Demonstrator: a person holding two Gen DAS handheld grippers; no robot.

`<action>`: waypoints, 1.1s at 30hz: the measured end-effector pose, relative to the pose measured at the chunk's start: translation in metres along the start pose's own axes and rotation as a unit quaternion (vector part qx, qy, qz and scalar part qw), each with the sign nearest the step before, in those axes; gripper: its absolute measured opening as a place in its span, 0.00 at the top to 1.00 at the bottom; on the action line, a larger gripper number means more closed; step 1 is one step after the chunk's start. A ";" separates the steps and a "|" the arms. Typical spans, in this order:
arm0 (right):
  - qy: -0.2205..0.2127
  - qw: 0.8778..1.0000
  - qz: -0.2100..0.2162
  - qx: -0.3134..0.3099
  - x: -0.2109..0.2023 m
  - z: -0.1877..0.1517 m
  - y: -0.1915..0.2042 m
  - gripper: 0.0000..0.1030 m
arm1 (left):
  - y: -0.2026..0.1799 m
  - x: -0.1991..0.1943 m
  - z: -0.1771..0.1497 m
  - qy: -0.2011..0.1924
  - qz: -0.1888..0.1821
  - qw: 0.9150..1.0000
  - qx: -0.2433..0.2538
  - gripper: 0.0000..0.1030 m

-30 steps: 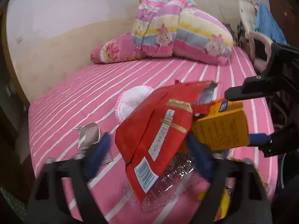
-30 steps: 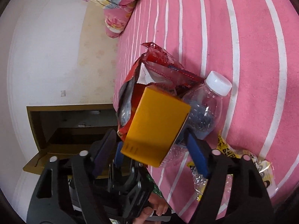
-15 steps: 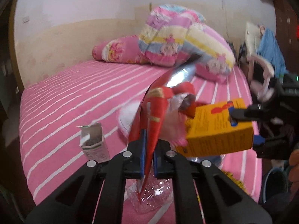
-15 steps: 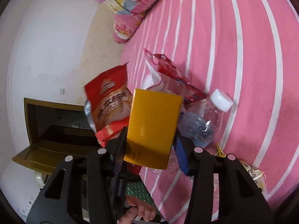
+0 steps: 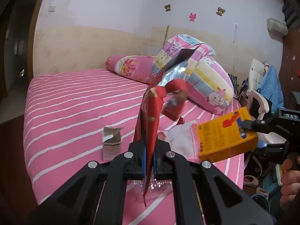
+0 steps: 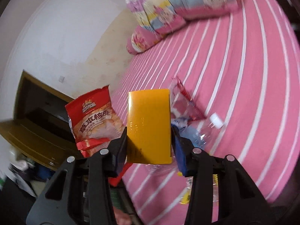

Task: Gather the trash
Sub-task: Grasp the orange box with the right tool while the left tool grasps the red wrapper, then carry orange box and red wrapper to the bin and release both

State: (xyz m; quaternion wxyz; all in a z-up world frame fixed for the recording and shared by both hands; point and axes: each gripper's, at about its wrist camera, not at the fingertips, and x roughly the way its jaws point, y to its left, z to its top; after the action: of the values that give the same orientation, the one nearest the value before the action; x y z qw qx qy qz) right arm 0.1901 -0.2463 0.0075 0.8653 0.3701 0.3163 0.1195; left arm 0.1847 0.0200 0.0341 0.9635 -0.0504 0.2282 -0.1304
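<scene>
Left claw: jaws pressed together on the lower part of a red snack bag; the bag stands up and away from the pads, its torn silver-lined top well ahead of the tips, a short tail hanging below them.
Right claw: part open, pads against the two long sides of an orange box; its jaws have just been closing in, with the box between them.
Box axis: long side runs forward along the fingers, far end sticking out past the tips.
Both held things: lifted clear of the bed, side by side, the box to the right of the bag in the left view.
Relation that matters: no bin shows clearly, so I cannot tell which way either claw must carry its load; a round dark container low right of the left claw might be one.
Left on the bed: a clear bottle lies just under and ahead of both claws, cap pointing away to the right; a small grey carton stands ahead-left of the left claw, nearer to it than to the right claw; a red-edged clear wrapper lies just beyond the box; a yellow wrapper sits under the right claw.
Count: one bag, one box, one bottle, one carton, two loose wrappers.
Judgement: two pieces in hand, four to go.
</scene>
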 end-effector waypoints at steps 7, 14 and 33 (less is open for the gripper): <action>-0.018 1.000 -0.017 -0.015 -0.020 -0.003 0.001 0.57 | 0.015 -0.026 0.000 -0.014 0.008 1.000 -0.025 0.95; -0.033 0.999 -0.011 -0.022 -0.057 -0.016 0.006 0.57 | 0.022 -0.058 -0.001 -0.033 -0.005 0.997 -0.064 0.95; -0.048 0.997 0.068 -0.008 -0.171 -0.049 0.014 0.57 | -0.046 -0.150 -0.015 -0.049 -0.090 0.985 -0.139 0.95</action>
State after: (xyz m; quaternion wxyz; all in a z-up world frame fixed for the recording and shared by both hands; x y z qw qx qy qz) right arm 0.0273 -0.2837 0.0701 0.8724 0.3888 0.2478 0.1625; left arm 0.0382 0.0167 0.0920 0.9415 -0.2106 0.1908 -0.1812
